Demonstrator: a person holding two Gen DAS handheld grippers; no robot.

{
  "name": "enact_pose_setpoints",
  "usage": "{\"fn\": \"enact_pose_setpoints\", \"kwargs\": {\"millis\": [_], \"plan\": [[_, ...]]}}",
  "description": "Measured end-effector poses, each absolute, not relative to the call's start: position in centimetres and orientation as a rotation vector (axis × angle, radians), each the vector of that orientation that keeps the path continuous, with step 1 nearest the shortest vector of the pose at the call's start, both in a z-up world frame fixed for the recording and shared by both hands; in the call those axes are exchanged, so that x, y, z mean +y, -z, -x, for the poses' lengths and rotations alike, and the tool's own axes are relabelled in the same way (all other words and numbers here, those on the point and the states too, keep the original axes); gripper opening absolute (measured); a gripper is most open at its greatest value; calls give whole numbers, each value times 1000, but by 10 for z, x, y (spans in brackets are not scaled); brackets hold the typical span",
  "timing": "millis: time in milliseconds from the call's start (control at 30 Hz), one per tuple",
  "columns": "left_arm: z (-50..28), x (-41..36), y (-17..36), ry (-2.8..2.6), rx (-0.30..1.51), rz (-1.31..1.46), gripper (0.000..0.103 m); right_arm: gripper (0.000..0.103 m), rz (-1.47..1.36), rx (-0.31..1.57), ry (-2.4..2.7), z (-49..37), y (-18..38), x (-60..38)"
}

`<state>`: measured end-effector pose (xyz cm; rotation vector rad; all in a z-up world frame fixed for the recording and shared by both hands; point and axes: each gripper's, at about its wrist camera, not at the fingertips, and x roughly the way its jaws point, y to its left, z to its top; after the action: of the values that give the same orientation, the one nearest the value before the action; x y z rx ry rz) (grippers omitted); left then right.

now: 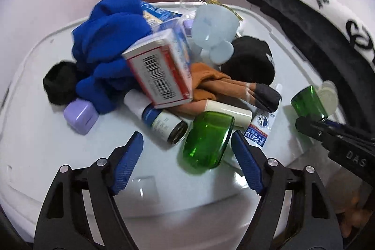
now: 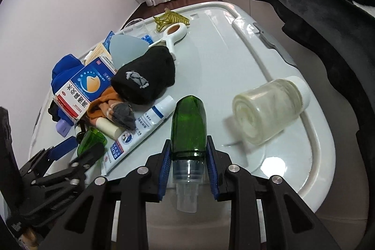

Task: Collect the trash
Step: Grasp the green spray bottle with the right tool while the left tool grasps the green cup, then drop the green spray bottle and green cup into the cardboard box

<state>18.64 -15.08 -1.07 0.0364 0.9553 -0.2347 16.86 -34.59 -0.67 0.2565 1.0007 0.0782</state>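
Hovering with blue pads spread, the left gripper (image 1: 187, 162) frames a green cap (image 1: 207, 139) on the white bin lid (image 2: 222, 57) — untouched; rightward, the right gripper (image 2: 188, 168) clamps a green bottle (image 2: 189, 128), beside a clear jar (image 2: 269, 107).

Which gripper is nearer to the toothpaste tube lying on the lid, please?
Left. The left gripper stands open around a green cap that lies right beside the toothpaste tube. The right gripper, shut on the green bottle, sits a little further off to the tube's other side.
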Motion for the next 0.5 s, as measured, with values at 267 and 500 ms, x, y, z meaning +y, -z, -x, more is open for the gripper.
{"fn": "enact_pose_setpoints", "kwargs": {"millis": [267, 500], "plan": [[-168, -159, 11, 282, 883, -117, 36, 28, -202, 987, -65, -167, 6, -337], [-139, -110, 3, 312, 878, -5, 36, 28, -206, 977, -59, -165, 5, -334]]}}
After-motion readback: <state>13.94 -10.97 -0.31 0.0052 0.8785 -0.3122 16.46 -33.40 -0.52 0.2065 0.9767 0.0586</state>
